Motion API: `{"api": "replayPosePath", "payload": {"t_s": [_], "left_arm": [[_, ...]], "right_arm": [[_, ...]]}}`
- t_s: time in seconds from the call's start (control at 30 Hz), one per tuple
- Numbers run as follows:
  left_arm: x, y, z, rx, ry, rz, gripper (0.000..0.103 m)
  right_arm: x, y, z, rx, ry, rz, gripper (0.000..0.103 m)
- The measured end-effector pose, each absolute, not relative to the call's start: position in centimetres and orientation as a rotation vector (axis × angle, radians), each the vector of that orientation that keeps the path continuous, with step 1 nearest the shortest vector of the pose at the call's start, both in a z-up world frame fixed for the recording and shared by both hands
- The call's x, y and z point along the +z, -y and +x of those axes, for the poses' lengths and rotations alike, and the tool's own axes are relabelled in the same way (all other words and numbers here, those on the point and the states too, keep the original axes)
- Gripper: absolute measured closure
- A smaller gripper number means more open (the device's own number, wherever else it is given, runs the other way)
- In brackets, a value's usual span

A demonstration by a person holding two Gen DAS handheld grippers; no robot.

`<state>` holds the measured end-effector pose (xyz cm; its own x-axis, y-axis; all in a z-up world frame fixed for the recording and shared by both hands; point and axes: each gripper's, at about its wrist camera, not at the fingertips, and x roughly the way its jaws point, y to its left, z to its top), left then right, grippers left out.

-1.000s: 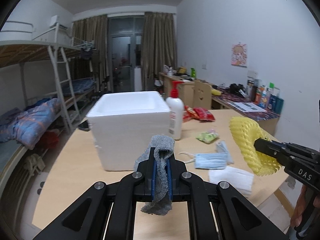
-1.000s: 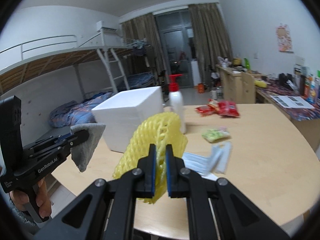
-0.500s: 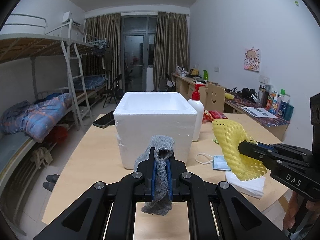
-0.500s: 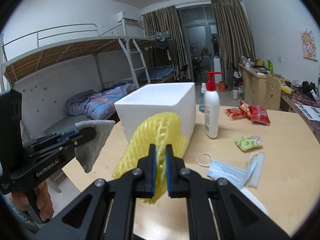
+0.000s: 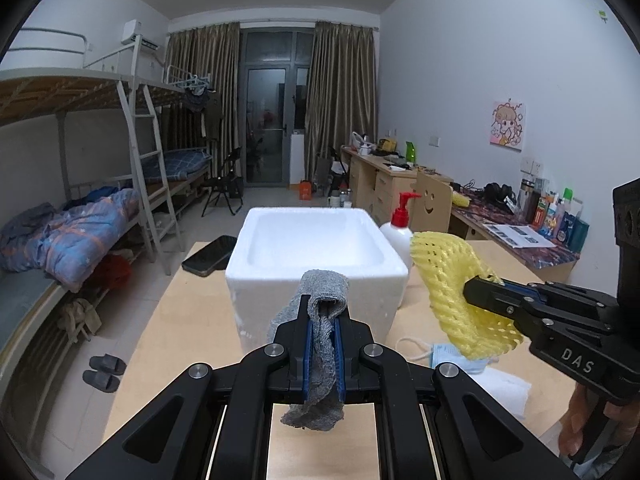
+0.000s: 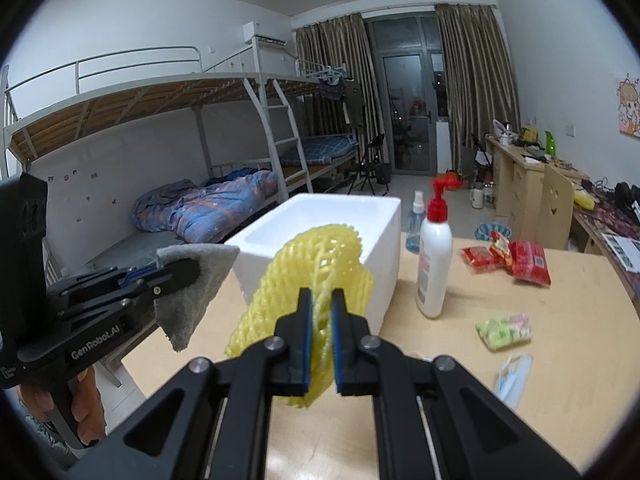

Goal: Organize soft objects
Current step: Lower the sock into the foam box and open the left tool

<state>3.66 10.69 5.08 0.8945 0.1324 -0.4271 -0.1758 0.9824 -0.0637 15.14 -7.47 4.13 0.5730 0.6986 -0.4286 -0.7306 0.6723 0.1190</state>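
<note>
My left gripper (image 5: 323,326) is shut on a grey cloth (image 5: 320,344) that hangs folded between its pads; from the right wrist view the same cloth (image 6: 192,280) droops at the left. My right gripper (image 6: 321,312) is shut on a yellow foam net (image 6: 316,268), which the left wrist view shows as a curved yellow net (image 5: 452,288) to the right of the box. An open white foam box (image 5: 316,256) stands on the table just beyond both grippers, its inside bare; the right wrist view has the box (image 6: 340,228) behind the net.
A white pump bottle (image 6: 434,256) with a red top stands right of the box. Red snack packets (image 6: 508,258), a green packet (image 6: 504,330), a blue face mask (image 5: 444,354) and white tissue (image 5: 504,392) lie on the wooden table (image 6: 560,400). A phone (image 5: 210,260) lies left of the box.
Both grippers have risen and shifted left, so the box's open top now shows and sits straight ahead. Cloth and net stay gripped.
</note>
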Motion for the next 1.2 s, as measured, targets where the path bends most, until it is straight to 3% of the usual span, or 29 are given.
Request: {"api": "replayPosePath", "payload": {"t_s": [0.77,1.2], "left_arm": [[9.2,-13.8,11.0,0.111,-0.446,-0.117,0.094],[7.9,-16.1,17.8,0.069,-0.542,-0.15,0.094]], "right_arm": [[6.8,3.4,20.0,0.842,-0.478,-0.093,0.092],[6.0,1.8,22.2,0.847,-0.503,-0.089,0.092]]}}
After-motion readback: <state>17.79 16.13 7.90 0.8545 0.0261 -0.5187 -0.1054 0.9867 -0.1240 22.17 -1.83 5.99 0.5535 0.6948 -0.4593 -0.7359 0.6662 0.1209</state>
